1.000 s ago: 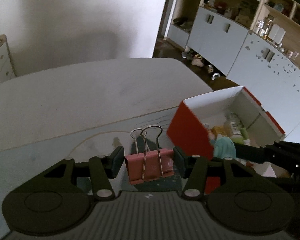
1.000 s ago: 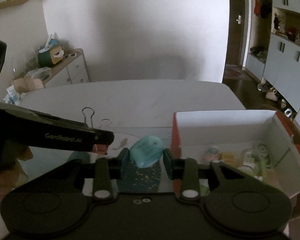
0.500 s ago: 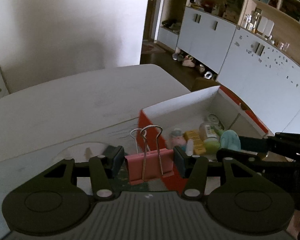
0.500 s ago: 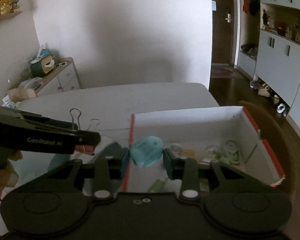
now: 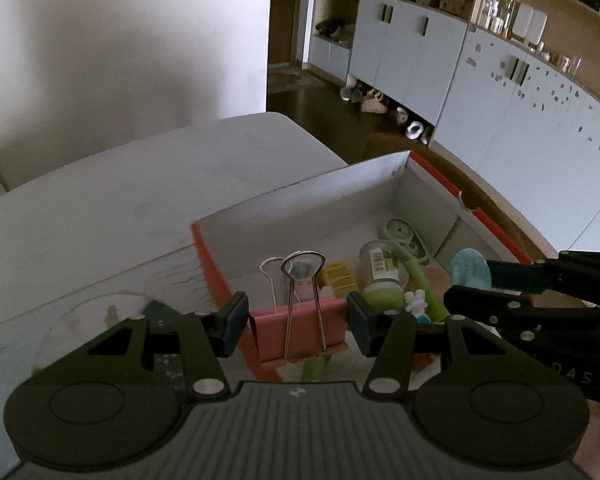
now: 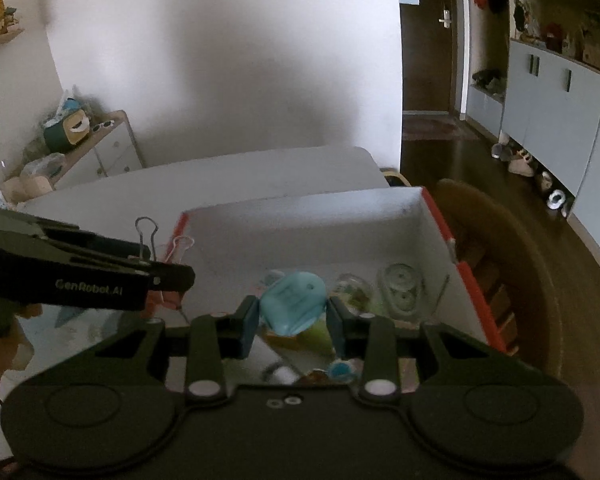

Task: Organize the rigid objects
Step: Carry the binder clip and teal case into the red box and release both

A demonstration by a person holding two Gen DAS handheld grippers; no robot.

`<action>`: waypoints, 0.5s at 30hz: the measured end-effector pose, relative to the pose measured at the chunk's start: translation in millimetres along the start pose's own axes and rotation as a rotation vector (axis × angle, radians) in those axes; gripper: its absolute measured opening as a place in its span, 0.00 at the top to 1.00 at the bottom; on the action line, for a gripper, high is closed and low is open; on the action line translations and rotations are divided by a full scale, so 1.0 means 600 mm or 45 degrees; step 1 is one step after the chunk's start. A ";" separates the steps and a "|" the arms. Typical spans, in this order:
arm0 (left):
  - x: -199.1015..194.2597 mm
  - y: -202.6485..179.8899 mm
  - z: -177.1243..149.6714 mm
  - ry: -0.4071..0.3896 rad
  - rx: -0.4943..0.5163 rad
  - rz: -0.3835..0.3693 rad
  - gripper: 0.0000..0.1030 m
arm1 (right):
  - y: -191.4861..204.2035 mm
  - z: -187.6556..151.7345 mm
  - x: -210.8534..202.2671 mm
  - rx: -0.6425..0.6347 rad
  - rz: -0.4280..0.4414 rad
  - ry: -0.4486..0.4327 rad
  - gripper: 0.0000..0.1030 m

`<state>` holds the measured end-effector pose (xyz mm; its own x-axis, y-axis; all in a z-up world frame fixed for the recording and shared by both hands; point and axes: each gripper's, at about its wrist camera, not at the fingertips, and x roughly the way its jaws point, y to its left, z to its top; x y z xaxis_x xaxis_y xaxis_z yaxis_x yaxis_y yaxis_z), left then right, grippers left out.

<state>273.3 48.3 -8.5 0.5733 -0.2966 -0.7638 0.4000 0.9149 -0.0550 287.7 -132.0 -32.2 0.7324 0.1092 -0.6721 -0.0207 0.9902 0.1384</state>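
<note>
My left gripper (image 5: 297,326) is shut on a pink binder clip (image 5: 300,332) whose wire handles stand upright. It hangs over the near left wall of the red-and-white box (image 5: 300,196). My right gripper (image 6: 293,322) is shut on a light-blue plastic piece (image 6: 294,302), held above the inside of the box (image 6: 300,208). In the left wrist view the right gripper (image 5: 472,280) shows at the right with the blue piece (image 5: 470,266). The right wrist view has the left gripper (image 6: 180,276) at the box's left wall, the clip's handles (image 6: 146,232) above it.
The box holds a green-lidded jar (image 5: 382,272), a yellow packet (image 5: 338,276), a round tape-like item (image 5: 400,234) and a green stick. It stands on a white table (image 5: 140,200). A wooden chair (image 6: 500,248) stands right of the box; a dresser (image 6: 112,148) is far left.
Both grippers have travelled to the right, from over the table beside the box to over the box itself. Each keeps its hold on its object.
</note>
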 end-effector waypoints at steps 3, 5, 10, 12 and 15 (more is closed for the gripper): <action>0.022 -0.016 0.009 0.018 0.007 0.013 0.48 | -0.017 -0.005 0.010 -0.019 -0.005 0.022 0.65; 0.038 -0.025 0.018 0.028 0.012 0.021 0.48 | -0.026 -0.009 0.018 -0.027 -0.005 0.041 0.65; 0.079 -0.044 0.047 0.053 0.032 0.028 0.48 | -0.038 -0.017 0.035 -0.047 0.005 0.083 0.65; 0.098 -0.049 0.057 0.065 0.043 0.030 0.48 | -0.041 -0.020 0.044 -0.055 0.006 0.107 0.65; 0.127 -0.055 0.070 0.089 0.046 0.041 0.48 | -0.042 -0.026 0.056 -0.069 -0.004 0.142 0.65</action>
<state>333.9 -15.8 -38.0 0.5354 -0.2462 -0.8079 0.4086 0.9127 -0.0074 302.1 -152.0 -69.7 0.6523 0.1122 -0.7496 -0.0573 0.9935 0.0988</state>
